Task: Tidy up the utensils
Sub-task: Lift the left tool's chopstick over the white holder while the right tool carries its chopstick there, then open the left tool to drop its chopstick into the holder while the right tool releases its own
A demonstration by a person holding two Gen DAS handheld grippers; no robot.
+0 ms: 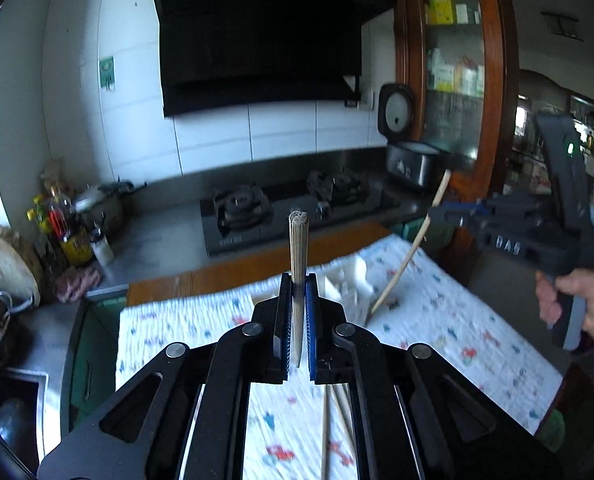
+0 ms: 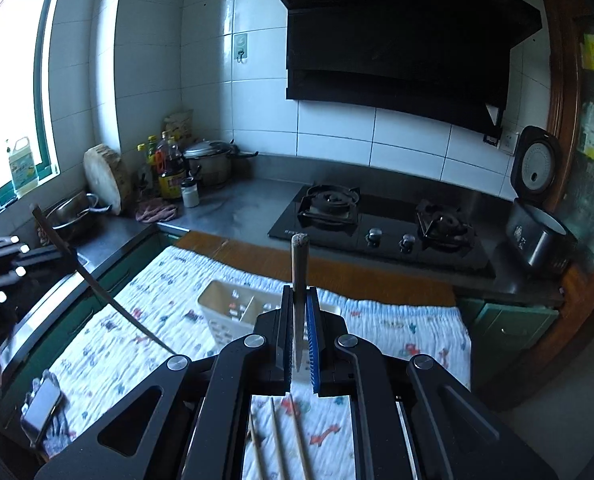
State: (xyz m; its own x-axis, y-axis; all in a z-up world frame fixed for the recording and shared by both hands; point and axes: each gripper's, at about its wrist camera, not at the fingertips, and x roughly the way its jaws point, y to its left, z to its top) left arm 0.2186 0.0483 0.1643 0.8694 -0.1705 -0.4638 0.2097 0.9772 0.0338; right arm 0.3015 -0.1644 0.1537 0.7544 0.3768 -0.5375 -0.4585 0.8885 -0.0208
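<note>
My left gripper [image 1: 297,312] is clamped tight on one chopstick [image 1: 298,252], which stands upright between the pads, its blunt end poking well above the fingertips and its thin tip hanging just below them. My right gripper [image 2: 299,320] is closed the same way on a second chopstick [image 2: 299,264], also upright, thick end on top. So two chopsticks are held, one per gripper.

On the patterned cloth [image 1: 457,320] beneath, more loose chopsticks [image 2: 276,440] lie side by side: I count three through the right gripper's frame, and two or three under the left one, blurred. One white utensil basket [image 2: 217,308] with dividers sits on the cloth ahead of both grippers, below the held sticks and apart from them.

From the left camera I see the right gripper off to the side, raised above the cloth, its chopstick slanting down towards the basket, with a hand [image 1: 577,300] wrapped around the grip. Both grippers point forward and somewhat down, towards the stove [image 2: 377,220] on the counter [image 2: 237,204].
</note>
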